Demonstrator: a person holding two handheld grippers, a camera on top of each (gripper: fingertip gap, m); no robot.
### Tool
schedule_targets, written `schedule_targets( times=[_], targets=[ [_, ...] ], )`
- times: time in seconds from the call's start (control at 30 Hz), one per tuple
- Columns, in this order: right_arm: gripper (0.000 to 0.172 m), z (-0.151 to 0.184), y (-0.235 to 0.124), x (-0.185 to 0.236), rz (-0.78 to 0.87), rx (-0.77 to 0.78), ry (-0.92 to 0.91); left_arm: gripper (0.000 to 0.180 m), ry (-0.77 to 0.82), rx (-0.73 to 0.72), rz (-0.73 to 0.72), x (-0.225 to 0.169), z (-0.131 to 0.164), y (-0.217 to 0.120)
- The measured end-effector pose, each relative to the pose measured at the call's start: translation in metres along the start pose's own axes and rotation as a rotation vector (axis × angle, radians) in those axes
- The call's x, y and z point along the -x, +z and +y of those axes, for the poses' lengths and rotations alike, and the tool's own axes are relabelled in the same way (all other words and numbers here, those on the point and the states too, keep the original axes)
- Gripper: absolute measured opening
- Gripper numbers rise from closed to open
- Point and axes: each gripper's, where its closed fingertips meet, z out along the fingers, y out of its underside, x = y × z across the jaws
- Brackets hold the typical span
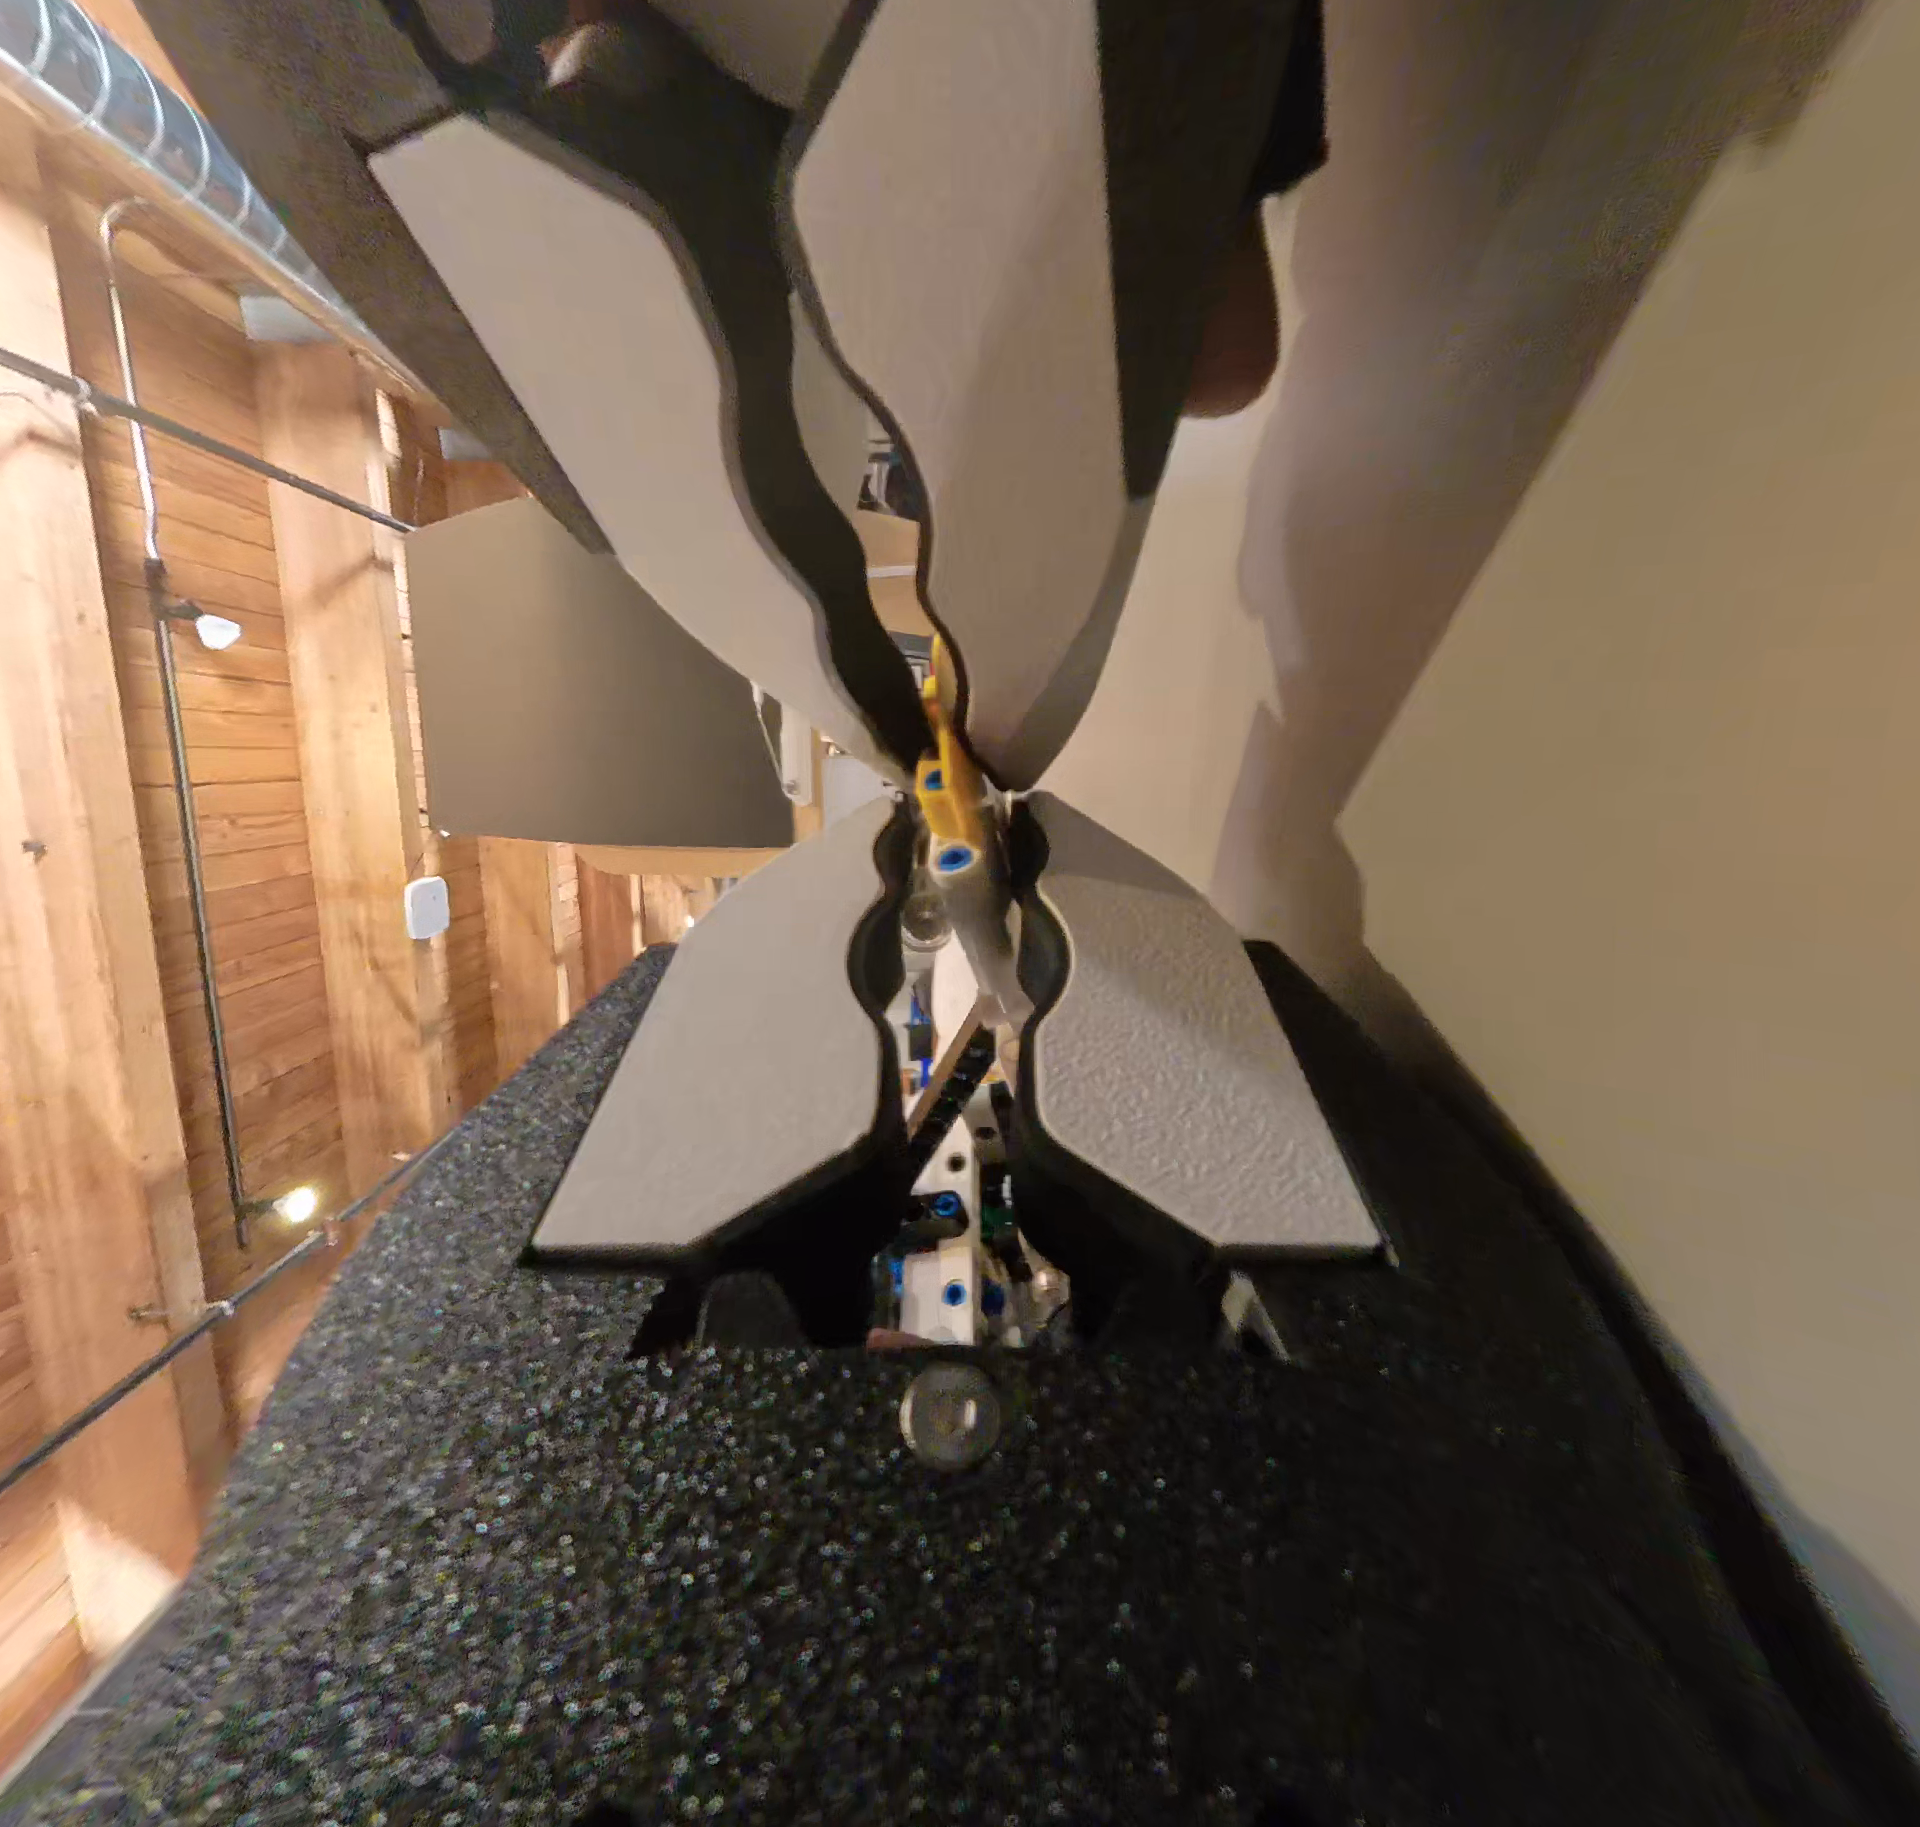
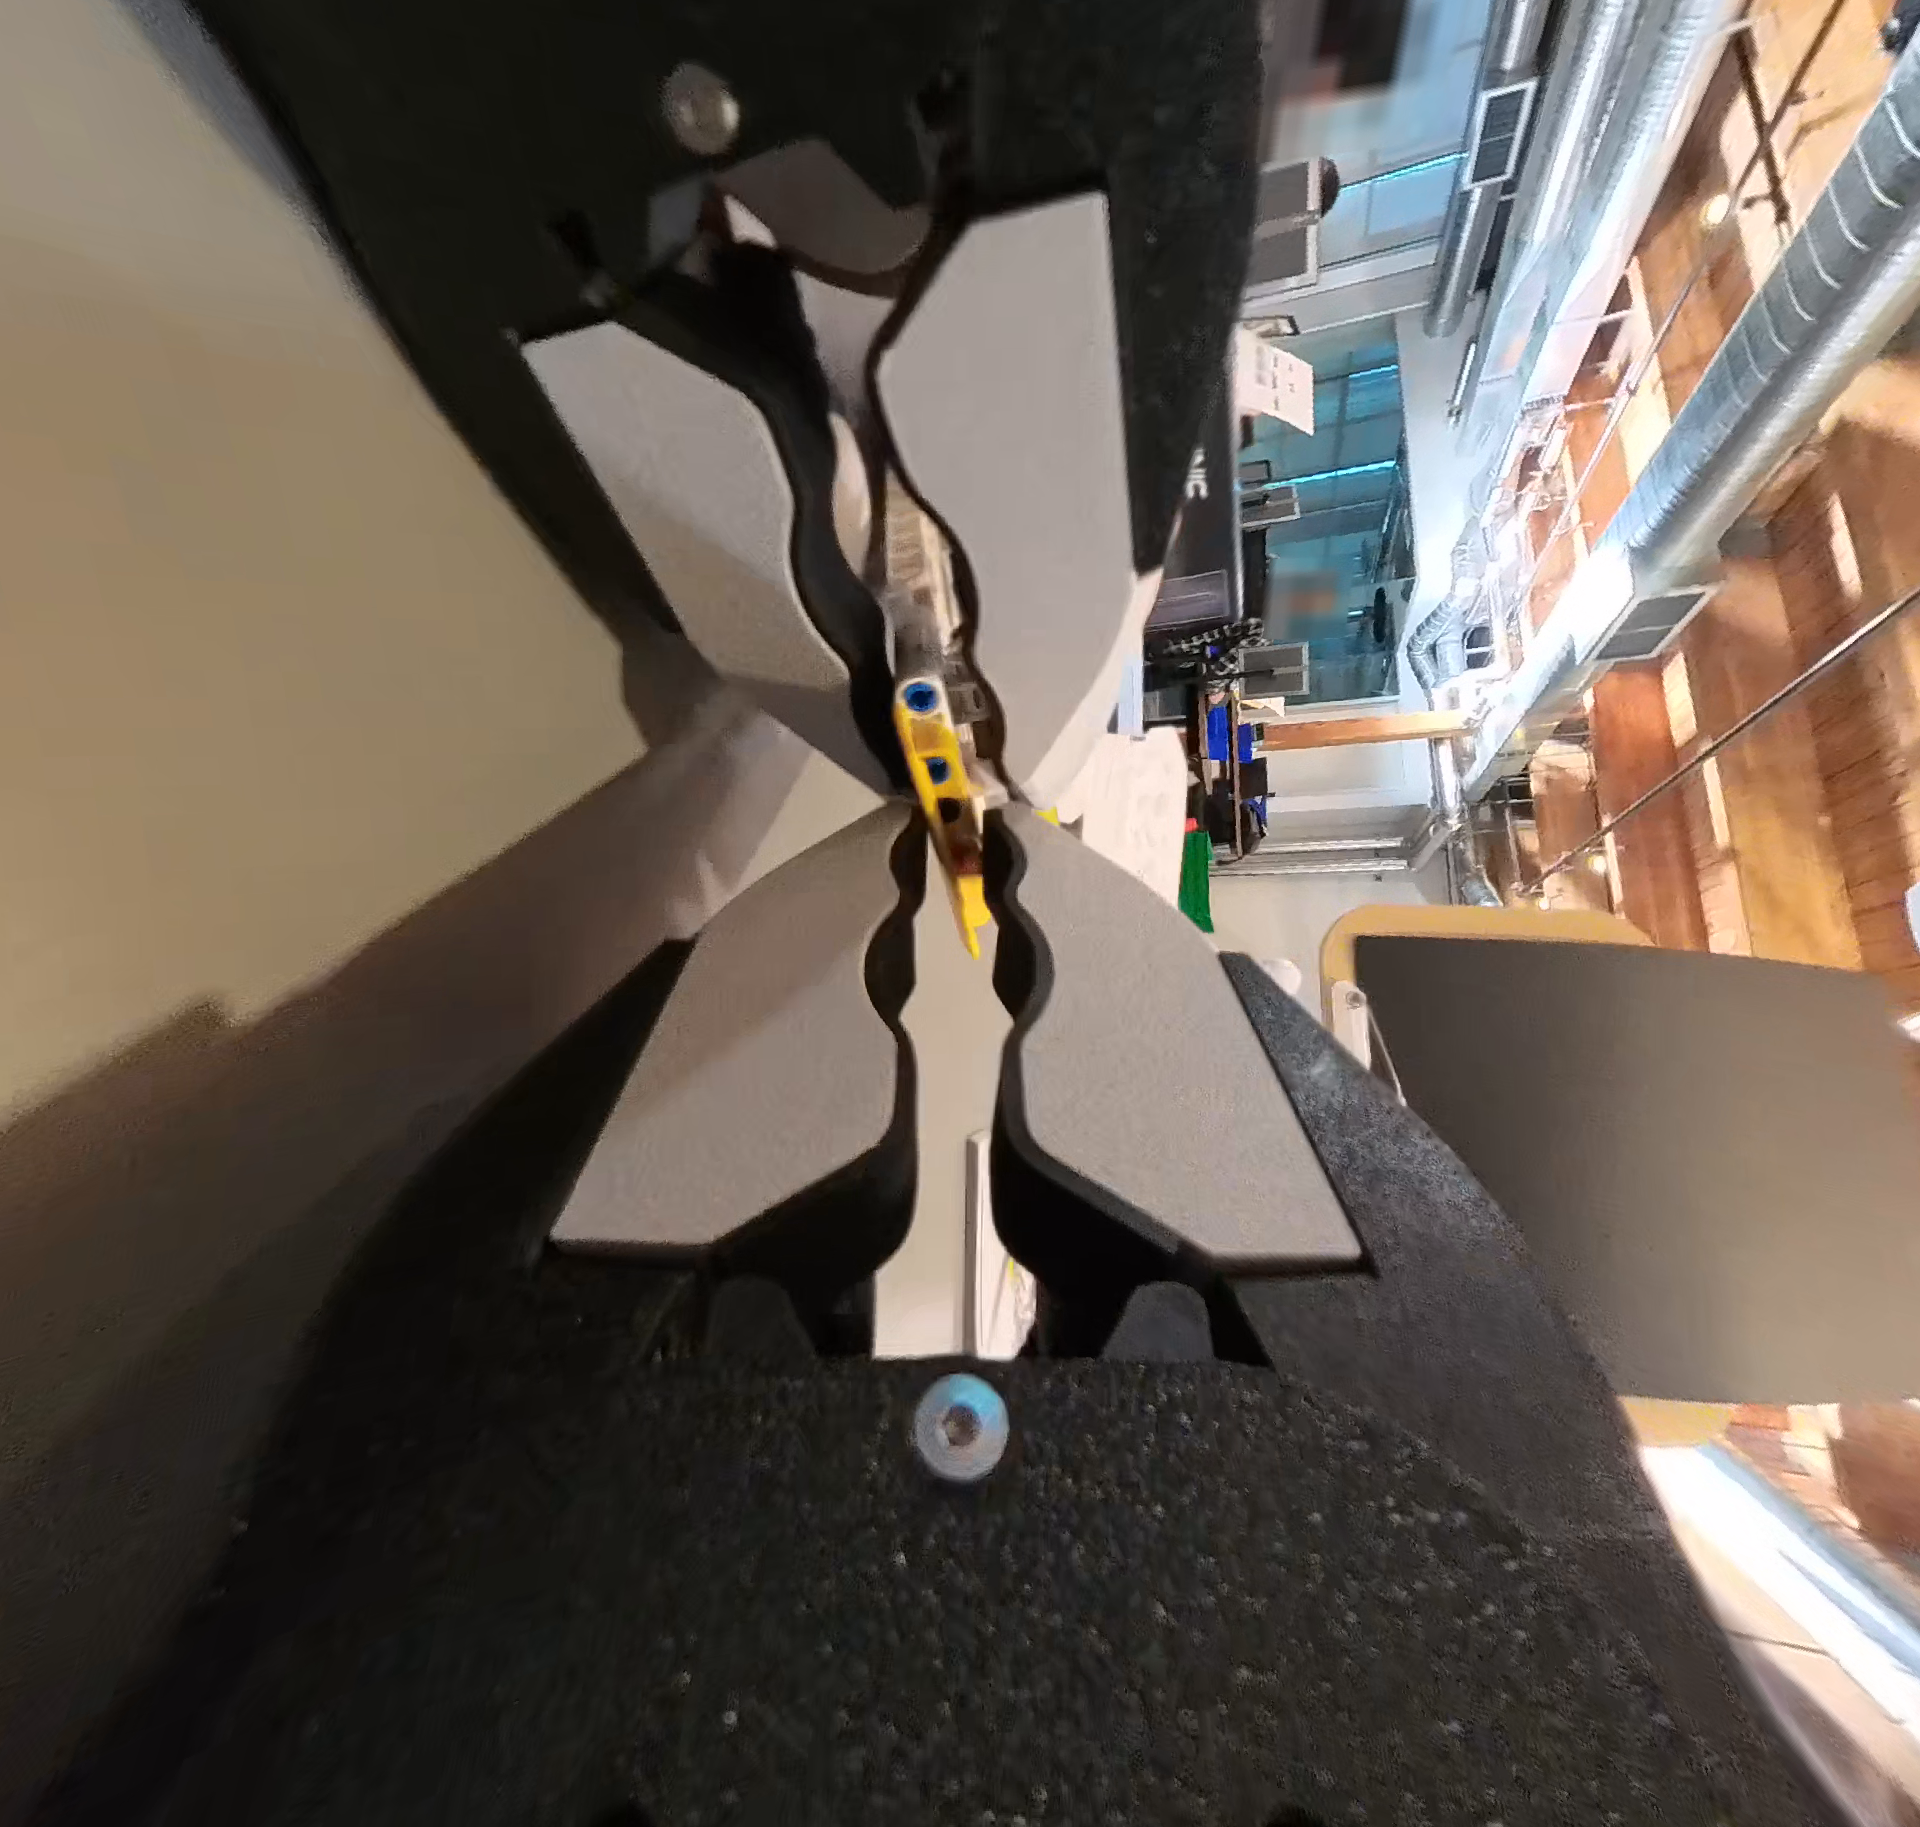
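Left wrist view: left gripper (image 1: 951,878) clamping grey beam (image 1: 971,910), right gripper (image 2: 951,842) pinching yellow piece (image 2: 940,785) at twelve o'clock; best kept aligned.

- The left gripper (image 1: 951,842) and right gripper (image 2: 954,847) meet tip to tip, blocking each other's way forward.
- A yellow toy piece (image 1: 943,769) with blue pins fills the narrow gap between both sets of fingers.
- A pale wall (image 1: 1662,738) stands close beside them.
- Opposite that wall lies open room.
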Motion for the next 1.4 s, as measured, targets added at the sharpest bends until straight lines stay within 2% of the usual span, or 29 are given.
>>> schedule_targets(
  times=[0.33, 0.73, 0.77, 0.83, 0.9, 1.0, 1.23, 1.4],
  targets=[
    [0.008, 0.013, -0.011, 0.01, -0.011, 0.006, -0.103, 0.02, -0.01, -0.008, 0.064, -0.01, -0.01, 0.008],
    [0.008, 0.015, -0.024, 0.013, -0.048, -0.113, -0.047, 0.02, -0.082, -0.095, 0.099, -0.013, -0.021, 0.011],
    [0.008, 0.016, -0.028, 0.013, -0.052, -0.127, -0.04, 0.019, -0.094, -0.073, 0.104, -0.013, -0.017, 0.012],
    [0.007, 0.025, -0.038, 0.012, -0.065, -0.145, -0.008, 0.018, -0.142, 0.062, 0.124, -0.014, 0.019, 0.021],
    [0.008, 0.038, -0.044, 0.013, -0.059, -0.126, -0.011, 0.018, -0.153, 0.099, 0.117, -0.013, 0.036, 0.022],
    [0.007, 0.039, -0.042, 0.015, -0.086, -0.13, 0.004, 0.018, -0.152, 0.068, 0.118, -0.013, 0.028, 0.024],
    [0.007, 0.044, -0.038, 0.017, -0.117, -0.119, 0.049, 0.019, -0.191, 0.076, 0.129, -0.012, 0.032, 0.025],
    [0.007, 0.048, -0.035, 0.014, -0.11, -0.105, 0.067, 0.025, -0.305, 0.054, 0.304, -0.02, 0.032, 0.026]
  ],
)
